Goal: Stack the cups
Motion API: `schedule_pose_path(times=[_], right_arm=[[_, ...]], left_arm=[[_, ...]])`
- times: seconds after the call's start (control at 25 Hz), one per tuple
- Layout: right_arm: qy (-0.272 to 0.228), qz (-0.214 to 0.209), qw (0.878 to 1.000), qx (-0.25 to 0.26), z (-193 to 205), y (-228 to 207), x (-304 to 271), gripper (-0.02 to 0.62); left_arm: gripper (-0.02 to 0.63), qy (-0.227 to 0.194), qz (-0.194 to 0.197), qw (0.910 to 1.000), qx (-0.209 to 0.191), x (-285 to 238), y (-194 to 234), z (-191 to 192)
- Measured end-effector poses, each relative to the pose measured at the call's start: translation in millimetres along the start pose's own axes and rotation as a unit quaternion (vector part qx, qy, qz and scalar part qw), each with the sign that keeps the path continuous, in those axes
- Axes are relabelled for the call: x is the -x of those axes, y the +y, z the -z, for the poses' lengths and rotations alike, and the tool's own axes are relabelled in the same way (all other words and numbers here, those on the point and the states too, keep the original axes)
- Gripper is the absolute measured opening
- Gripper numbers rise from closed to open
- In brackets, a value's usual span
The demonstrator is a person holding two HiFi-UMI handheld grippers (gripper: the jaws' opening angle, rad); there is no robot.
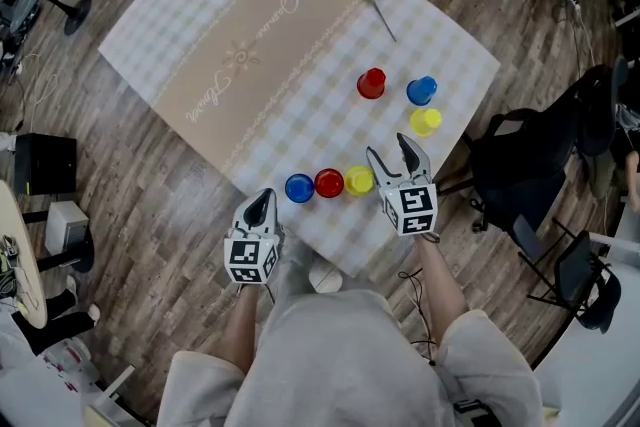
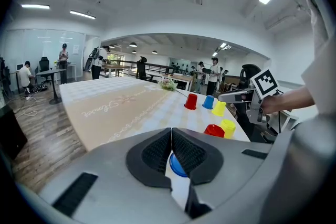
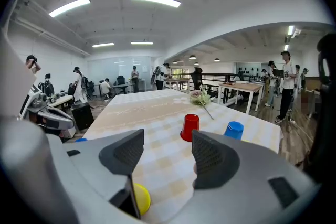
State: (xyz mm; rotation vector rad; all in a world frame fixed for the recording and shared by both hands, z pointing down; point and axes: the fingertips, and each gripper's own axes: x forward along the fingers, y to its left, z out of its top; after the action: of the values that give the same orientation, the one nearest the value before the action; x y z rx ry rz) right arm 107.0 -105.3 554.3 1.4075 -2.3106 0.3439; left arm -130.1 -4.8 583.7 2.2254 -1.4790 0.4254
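No stack exists yet; all 6 cups stand singly. The left gripper (image 1: pixel 261 199), jaws pressed together on nothing, sits at 9 o'clock of the blue cup (image 1: pixel 299 188). Next in the row come the red cup (image 1: pixel 329 183) and the yellow cup (image 1: pixel 358 180). The right gripper (image 1: pixel 388 148), jaws wide and empty, hovers at 1 o'clock of the yellow cup. The far 3 cups (image 1: pixel 421 91) lie beyond, also toward 1 o'clock.

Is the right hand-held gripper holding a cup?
No, the right hand-held gripper has its jaws wide apart and grips nothing.
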Motion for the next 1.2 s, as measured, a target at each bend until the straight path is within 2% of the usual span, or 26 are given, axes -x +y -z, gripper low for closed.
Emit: schedule_pose_path(times=[0.48,1.2], right_arm=[[0.012,0.008,1.0,0.003,-16,-32,-60,0.271],[0.045,0.021,0.999,-0.008,-8,-63,-130,0.271]], left_arm=[[0.014,0.001,-0.011,0.9999,0.005,-13,19,-11],[0.014,0.019,-0.024,0.9994,0.015,-21,30,-5]])
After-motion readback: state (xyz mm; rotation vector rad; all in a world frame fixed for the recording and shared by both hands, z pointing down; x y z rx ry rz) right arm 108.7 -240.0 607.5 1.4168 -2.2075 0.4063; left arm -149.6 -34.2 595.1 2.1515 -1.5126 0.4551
